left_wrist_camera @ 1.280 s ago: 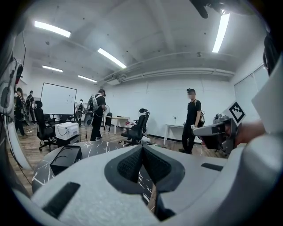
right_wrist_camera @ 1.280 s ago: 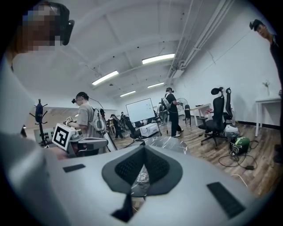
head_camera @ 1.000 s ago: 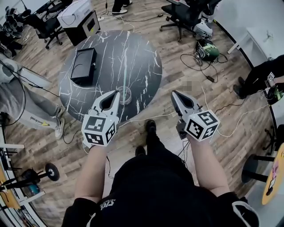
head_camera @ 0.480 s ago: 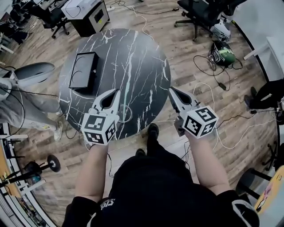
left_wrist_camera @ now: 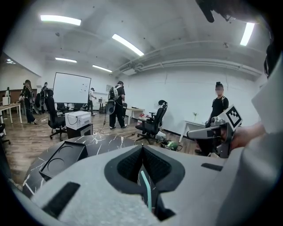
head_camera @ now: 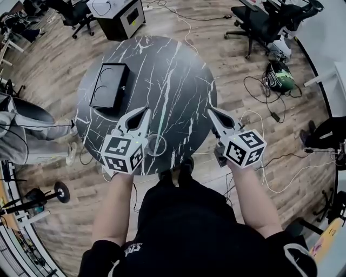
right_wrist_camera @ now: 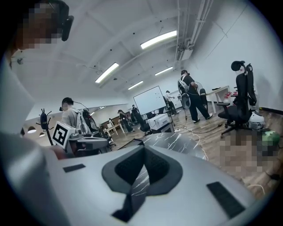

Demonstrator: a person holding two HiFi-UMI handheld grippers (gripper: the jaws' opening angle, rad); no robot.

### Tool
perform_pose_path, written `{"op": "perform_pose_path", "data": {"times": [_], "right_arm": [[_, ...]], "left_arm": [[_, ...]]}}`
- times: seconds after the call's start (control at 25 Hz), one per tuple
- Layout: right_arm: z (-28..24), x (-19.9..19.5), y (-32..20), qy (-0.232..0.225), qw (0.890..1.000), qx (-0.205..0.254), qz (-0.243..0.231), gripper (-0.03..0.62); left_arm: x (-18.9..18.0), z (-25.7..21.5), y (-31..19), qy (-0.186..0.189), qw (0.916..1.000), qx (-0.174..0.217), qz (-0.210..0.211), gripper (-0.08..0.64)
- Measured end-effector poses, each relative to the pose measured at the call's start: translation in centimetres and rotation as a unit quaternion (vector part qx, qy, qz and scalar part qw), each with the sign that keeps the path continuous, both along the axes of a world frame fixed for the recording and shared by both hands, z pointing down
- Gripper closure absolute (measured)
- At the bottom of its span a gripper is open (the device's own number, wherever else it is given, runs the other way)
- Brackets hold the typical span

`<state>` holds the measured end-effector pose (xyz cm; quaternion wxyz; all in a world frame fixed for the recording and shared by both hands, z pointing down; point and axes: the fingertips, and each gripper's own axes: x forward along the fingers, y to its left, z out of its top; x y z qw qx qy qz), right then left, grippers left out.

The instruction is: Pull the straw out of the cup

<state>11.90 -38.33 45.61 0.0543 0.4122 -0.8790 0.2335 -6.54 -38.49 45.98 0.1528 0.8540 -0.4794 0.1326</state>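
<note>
A clear cup stands near the front edge of the round black marble table. A pale teal straw sticks up out of it. My left gripper hangs just left of the cup, jaws shut and empty, tips pointing over the table. Through the hollow behind its closed tips the straw shows below. My right gripper is at the table's right front edge, away from the cup, its jaws closed to a point with nothing in them.
A black tray with round recesses lies on the table's left part. Office chairs, floor cables, a green bag and a white box on a cabinet surround the table. A person's legs are at the left.
Both grippers have moved forward and slightly down toward the table, which now sits closer. The cup now lies beside the left gripper. Both stay shut.
</note>
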Motion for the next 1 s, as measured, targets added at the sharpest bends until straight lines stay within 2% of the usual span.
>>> {"op": "perform_pose_path", "data": {"times": [0.28,0.48,0.68,1.0], "right_arm": [[0.0,-2.7,0.7,0.015,1.000,-0.010,0.005,0.586],[0.0,-3.9,1.9,0.017,1.000,-0.013,0.014,0.586],[1.0,-3.2,2.7,0.021,0.999,-0.025,0.030,0.586],[4.0,-2.7,3.3,0.020,0.998,-0.047,0.042,0.586]], "left_arm": [[-1.8,1.4,0.6,0.019,0.9991,-0.025,0.027,0.544],[-1.5,3.2,1.6,0.025,0.9957,-0.052,0.073,0.466],[-0.5,5.7,2.7,0.024,0.9904,-0.079,0.111,0.393],[1.1,11.0,3.8,0.014,0.9813,-0.115,0.154,0.301]]}}
